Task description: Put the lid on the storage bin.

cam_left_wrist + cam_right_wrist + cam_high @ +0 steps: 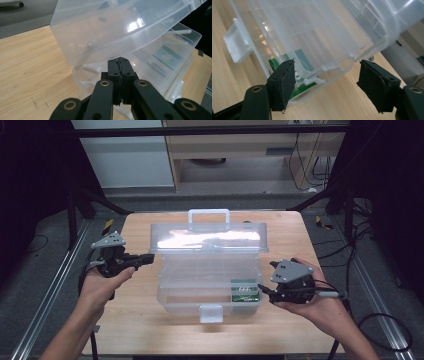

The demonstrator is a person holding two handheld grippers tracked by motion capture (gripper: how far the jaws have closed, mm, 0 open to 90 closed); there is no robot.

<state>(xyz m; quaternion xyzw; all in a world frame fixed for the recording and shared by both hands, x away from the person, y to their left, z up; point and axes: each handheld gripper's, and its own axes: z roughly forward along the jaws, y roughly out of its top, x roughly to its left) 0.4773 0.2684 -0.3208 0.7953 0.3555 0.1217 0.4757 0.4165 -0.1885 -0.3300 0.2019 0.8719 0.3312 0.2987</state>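
Wooden surface (pixel 150 330), pale, carrying everything. Clear plastic box (pixel 200 280) at its middle, lid (pixel 207 239) raised at the back with a carry handle (pixel 209 215) on top, white latch (pixel 211 313) at the front edge. Green packet (pixel 244 293) inside the box, in the front right corner, seen through the wall. Left gripper (pixel 148 258) just beside the box's left end, jaws pressed together with nothing between them, tips under the raised lid's edge. Right gripper (pixel 265 292) just beside the box's right front corner, jaws parted wide, corner of the box ahead of them but pads not pressing on it, nothing held.
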